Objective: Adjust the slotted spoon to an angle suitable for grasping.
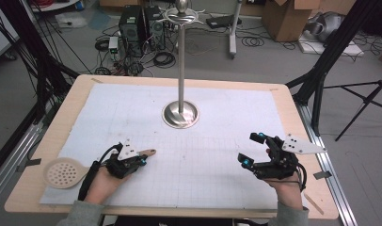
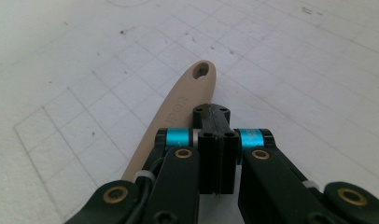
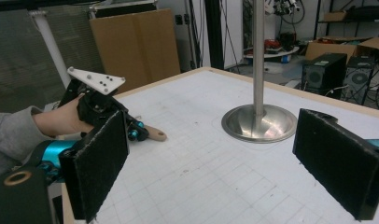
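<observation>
Beside left tongs [image 1: 141, 159]: open mat [image 1: 203, 165]

A tall polished steel pole on a round dished base [image 1: 180, 114] stands upright near the middle of the wooden bench [image 1: 292, 106], on its white gridded paper sheet [image 1: 226, 122]. On the grey floor beyond, two black computer towers [image 1: 141, 26] sit among cables, with brown cardboard boxes [image 1: 285, 16] farther right.

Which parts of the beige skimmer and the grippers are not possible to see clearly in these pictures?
- Skimmer: high view, handle middle hidden by the left gripper.
- Skimmer bowl: left gripper view, cut off behind the gripper body.
- Handle lettering: too blurred to read.
- Right gripper: right gripper view, fingertips cut by the bottom edge.
</observation>
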